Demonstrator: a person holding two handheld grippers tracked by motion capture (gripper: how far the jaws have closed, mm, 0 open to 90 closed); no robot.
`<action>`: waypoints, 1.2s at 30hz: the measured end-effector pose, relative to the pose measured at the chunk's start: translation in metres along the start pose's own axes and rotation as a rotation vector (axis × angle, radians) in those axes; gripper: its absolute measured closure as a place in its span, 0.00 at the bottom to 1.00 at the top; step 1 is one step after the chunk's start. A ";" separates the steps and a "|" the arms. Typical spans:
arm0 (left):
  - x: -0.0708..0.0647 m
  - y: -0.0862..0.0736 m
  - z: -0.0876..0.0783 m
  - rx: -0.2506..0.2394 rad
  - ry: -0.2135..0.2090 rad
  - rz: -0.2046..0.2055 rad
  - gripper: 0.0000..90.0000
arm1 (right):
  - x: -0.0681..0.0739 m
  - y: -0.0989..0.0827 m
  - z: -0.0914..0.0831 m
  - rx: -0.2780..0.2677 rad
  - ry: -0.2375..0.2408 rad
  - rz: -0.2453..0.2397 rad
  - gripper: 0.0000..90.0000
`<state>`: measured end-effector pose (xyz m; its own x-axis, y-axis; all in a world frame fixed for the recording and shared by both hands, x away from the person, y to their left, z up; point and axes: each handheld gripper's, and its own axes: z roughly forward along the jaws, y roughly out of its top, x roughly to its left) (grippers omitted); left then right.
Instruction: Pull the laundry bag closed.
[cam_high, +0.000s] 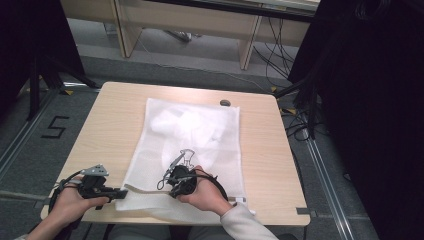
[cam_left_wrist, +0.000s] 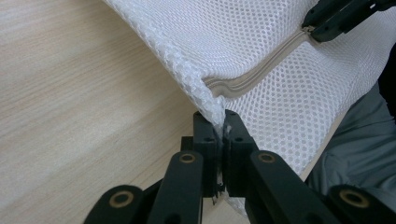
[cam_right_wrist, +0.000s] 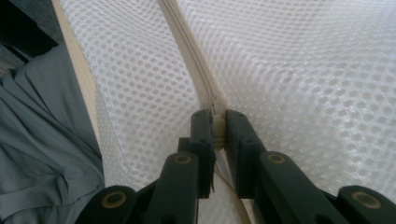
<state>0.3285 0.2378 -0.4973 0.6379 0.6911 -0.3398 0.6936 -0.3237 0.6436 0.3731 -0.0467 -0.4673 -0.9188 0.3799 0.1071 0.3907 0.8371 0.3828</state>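
Observation:
A white mesh bag (cam_high: 220, 150) lies flat on the wooden table (cam_high: 100, 125), with something white bunched inside its far half (cam_high: 185, 122). My left gripper (cam_high: 122, 191) is at the bag's near left corner, shut on the mesh edge (cam_left_wrist: 220, 123) just beside the end of the beige zipper (cam_left_wrist: 261, 74). My right gripper (cam_high: 166, 184) sits further right along the near edge. It is shut on the zipper's pull (cam_right_wrist: 217, 121), and the zipper (cam_right_wrist: 187, 42) runs away from its jaws. The right gripper's jaws also appear on the zipper (cam_left_wrist: 322, 25) in the left gripper view.
A small dark object (cam_high: 225, 103) lies at the table's far edge. The person's grey trousers (cam_right_wrist: 42, 140) are just beyond the near table edge. Desks and cables stand behind the table, and dark stands flank it.

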 end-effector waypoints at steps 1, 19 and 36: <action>0.000 0.000 0.000 0.005 -0.002 0.002 0.95 | -0.001 -0.001 -0.001 0.004 -0.005 0.001 0.92; 0.000 0.000 0.000 0.005 -0.001 0.000 0.95 | -0.004 -0.007 -0.005 -0.004 -0.009 0.021 0.92; 0.001 0.000 0.000 0.003 0.001 -0.001 0.95 | -0.009 -0.012 -0.011 -0.007 -0.017 0.030 0.92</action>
<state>0.3288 0.2381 -0.4976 0.6371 0.6920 -0.3394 0.6949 -0.3253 0.6413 0.3761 -0.0644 -0.4631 -0.9057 0.4113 0.1031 0.4175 0.8224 0.3865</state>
